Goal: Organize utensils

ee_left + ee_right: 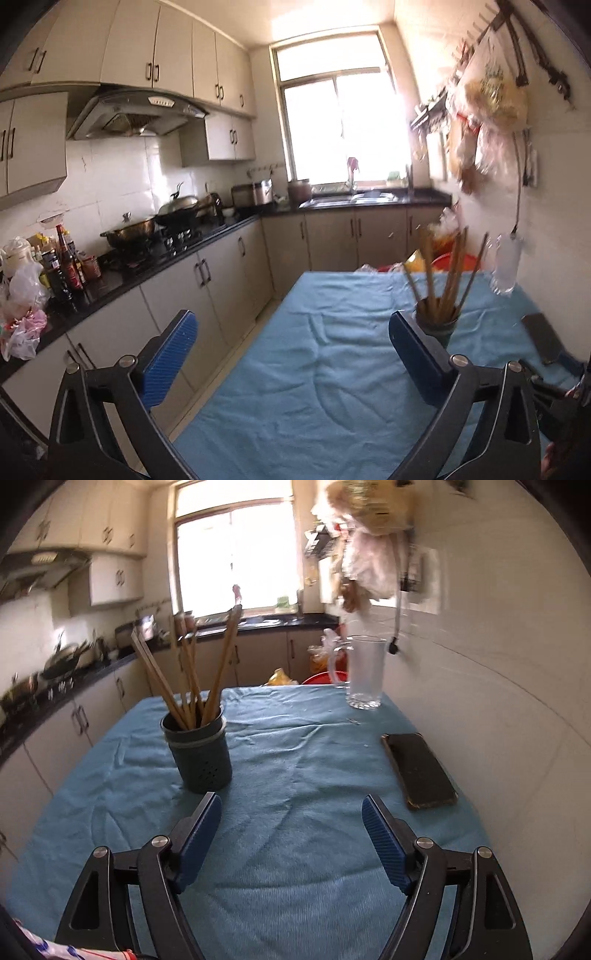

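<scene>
Both my tools, left and right, gape wide, holding nothing. Dark perforated plastic holder of wooden chopsticks stands mid blue-clothed tabletop, clear of edges; open cloth between.

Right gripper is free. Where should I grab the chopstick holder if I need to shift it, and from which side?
Grip the chopstick holder around its round lower body, coming in level from the near side with the right gripper, jaws open. It stands upright on the blue cloth, and the chopsticks fan out above the rim, so coming from above would probably knock them.
</scene>
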Tool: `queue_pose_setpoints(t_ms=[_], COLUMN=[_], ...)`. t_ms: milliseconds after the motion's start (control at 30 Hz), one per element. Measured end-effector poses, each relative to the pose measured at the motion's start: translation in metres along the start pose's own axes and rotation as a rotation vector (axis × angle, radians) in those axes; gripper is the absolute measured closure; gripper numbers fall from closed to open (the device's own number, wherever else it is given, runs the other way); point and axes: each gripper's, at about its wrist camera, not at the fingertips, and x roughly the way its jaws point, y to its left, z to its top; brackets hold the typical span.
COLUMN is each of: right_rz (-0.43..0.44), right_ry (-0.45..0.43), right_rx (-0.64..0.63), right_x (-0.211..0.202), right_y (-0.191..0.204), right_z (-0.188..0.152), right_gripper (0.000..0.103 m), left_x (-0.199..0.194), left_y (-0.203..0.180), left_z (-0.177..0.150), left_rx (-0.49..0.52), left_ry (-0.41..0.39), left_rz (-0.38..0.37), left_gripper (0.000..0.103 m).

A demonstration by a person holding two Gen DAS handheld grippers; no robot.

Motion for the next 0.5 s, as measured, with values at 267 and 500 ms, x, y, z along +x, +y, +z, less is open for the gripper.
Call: queue_pose_setpoints(t_ms=[267, 500], right_rz=[-0.068, -0.083], right_ry=[-0.040, -0.083], right_rx=[-0.093, -0.107], right_x=[-0.026, -0.046], right_y=[-0.001, 0.006], right_z=[-0.003, 0.002], right_gripper=[0.020, 0.018], left_x=[-0.022, -0.018], left_y=[-0.006, -0.010], left_z=[0.027, 0.009], left_rx=[-0.026, -0.027], left_ry=[-0.055, 0.040], left_rz=[-0.063, -0.128], left_gripper=[0.000, 0.000])
